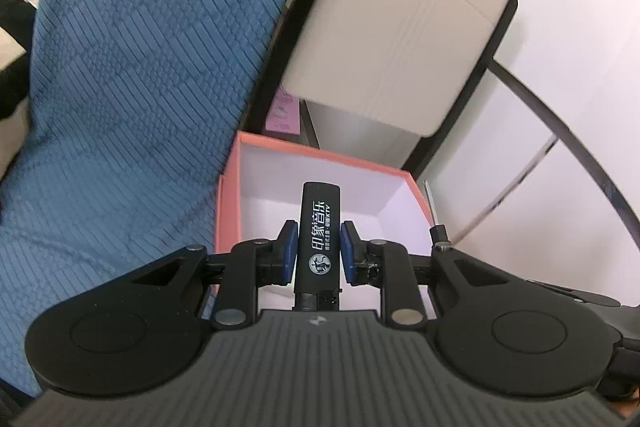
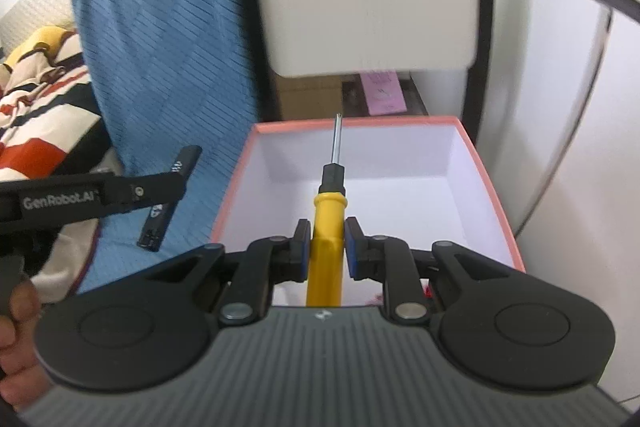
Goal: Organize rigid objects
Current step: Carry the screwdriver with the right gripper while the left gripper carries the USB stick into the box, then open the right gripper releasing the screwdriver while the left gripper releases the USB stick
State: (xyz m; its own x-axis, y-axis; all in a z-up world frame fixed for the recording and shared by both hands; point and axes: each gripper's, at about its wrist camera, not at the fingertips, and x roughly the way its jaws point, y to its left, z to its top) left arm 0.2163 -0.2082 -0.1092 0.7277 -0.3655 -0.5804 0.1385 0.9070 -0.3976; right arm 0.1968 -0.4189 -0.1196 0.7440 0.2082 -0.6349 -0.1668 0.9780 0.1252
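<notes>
— Starting at the far left of the right wrist view: what is there?

— A person's hand (image 2: 14,339) at the lower left edge, wrapped round a black handle. Above it lies a striped cloth (image 2: 36,99), and next to that a blue quilt (image 2: 160,39).

— And the left gripper (image 1: 319,247)?

— In its own view its blue pads (image 1: 289,251) are pressed against both sides of a black lighter (image 1: 318,239) with white print. The jaws are closed down on it, nearly as narrow as they go. The lighter points forward, its far end over the near left part of a box (image 1: 228,211). From the right wrist view the same lighter juts out of that gripper over the quilt, just left of the box's left wall.

— Describe the box.

— Pink-orange outside, white inside, open at the top. Nothing shows on its white floor. Behind it stands a beige chair (image 1: 400,27) with a black frame, and a pink slip (image 2: 384,93) lies under the chair.

— Now the right gripper (image 2: 327,247).

— Its jaws are closed tight on the yellow handle of a screwdriver (image 2: 326,251). The black collar and metal shaft point forward, over the middle of the box, with the tip reaching its far rim.

— Is either tool touching the box?

— Cannot tell from these views; both seem held above it.

— What is furthest right?

— A white wall (image 2: 592,107) with a curved black bar across it.
</notes>
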